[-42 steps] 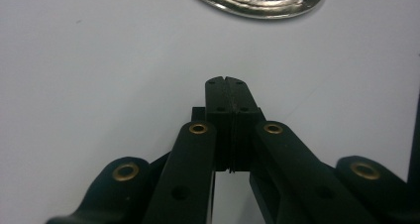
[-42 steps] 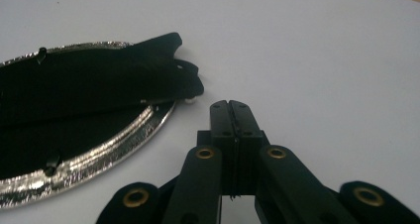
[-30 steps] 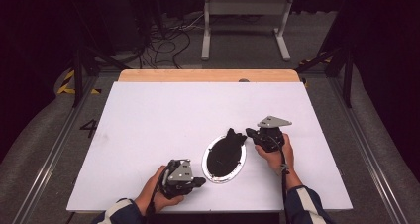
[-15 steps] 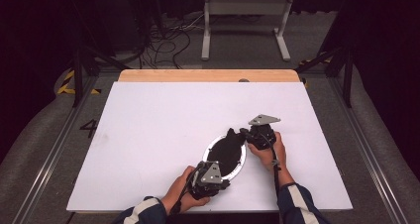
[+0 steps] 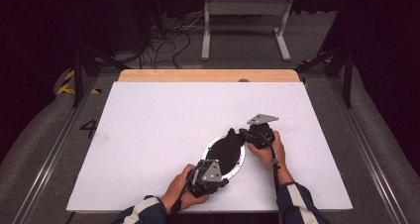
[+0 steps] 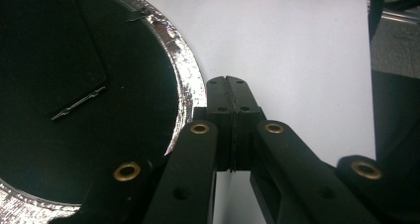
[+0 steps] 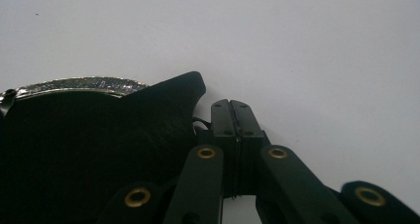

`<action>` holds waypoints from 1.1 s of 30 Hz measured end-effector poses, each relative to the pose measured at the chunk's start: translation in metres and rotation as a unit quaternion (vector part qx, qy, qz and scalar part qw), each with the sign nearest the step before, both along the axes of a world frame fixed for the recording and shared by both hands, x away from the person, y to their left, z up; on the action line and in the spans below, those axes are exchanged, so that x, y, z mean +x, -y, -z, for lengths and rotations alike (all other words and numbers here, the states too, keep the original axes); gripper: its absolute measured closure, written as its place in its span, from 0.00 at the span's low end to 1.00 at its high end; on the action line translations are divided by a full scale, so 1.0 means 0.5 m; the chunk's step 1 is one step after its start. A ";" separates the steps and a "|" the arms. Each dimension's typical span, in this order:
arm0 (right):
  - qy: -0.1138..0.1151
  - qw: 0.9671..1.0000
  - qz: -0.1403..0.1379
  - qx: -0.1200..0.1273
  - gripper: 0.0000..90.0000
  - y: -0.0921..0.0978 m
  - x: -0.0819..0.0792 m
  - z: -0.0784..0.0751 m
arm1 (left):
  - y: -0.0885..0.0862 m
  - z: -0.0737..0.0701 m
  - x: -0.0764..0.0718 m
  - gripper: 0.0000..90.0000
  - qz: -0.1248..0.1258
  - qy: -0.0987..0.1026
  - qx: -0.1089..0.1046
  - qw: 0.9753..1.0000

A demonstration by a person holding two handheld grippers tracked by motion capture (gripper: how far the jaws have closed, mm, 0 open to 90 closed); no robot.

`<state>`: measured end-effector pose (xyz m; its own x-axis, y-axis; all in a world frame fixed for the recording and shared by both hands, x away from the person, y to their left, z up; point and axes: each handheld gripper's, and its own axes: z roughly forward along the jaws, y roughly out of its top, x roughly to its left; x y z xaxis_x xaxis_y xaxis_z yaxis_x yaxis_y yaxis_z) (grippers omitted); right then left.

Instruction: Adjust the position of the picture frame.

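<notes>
Black cloth (image 5: 227, 145) lying in silver-rimmed dish (image 5: 210, 145) (white table (image 5: 148, 125)), left gripper (image 5: 221, 182) closed empty, right gripper (image 5: 244, 133) pinching cloth.

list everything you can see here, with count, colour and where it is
round tray: 1, black with a silver foil rim, near middle of the table
black cloth: 1, black, lying over the tray, a corner past its far rim
table: 1, white top with a wooden far edge
metal stand: 1, light grey, on the floor beyond the table
cables: several, dark, on the floor beyond the table
left gripper: 1, black, fingers shut beside the tray's rim
right gripper: 1, black, fingers shut at the cloth's edge
</notes>
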<state>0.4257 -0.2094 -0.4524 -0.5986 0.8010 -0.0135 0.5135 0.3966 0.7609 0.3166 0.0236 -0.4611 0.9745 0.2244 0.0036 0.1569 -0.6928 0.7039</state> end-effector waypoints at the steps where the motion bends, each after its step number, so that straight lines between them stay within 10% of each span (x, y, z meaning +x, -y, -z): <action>1: 0.000 1.000 0.000 0.000 1.00 0.000 0.000 0.000 | 0.000 0.000 0.000 1.00 0.000 0.000 0.000 1.000; 19: -0.029 0.999 -0.018 0.008 1.00 0.018 -0.012 -0.004 | -0.063 -0.008 0.045 1.00 -0.019 0.000 0.024 1.000; 25: -0.028 0.999 -0.033 -0.013 1.00 0.019 -0.027 0.001 | -0.089 -0.001 0.073 1.00 -0.034 -0.037 -0.005 0.999; 33: -0.028 0.998 -0.048 -0.013 1.00 0.028 -0.049 0.001 | -0.095 -0.004 0.083 1.00 -0.044 -0.016 0.011 0.999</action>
<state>0.4010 -0.2237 -0.4529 -0.6724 0.7402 0.0023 0.5142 0.4649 0.7208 0.3580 0.0709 -0.4589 0.9508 0.3090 -0.0211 0.2394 -0.6901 0.6830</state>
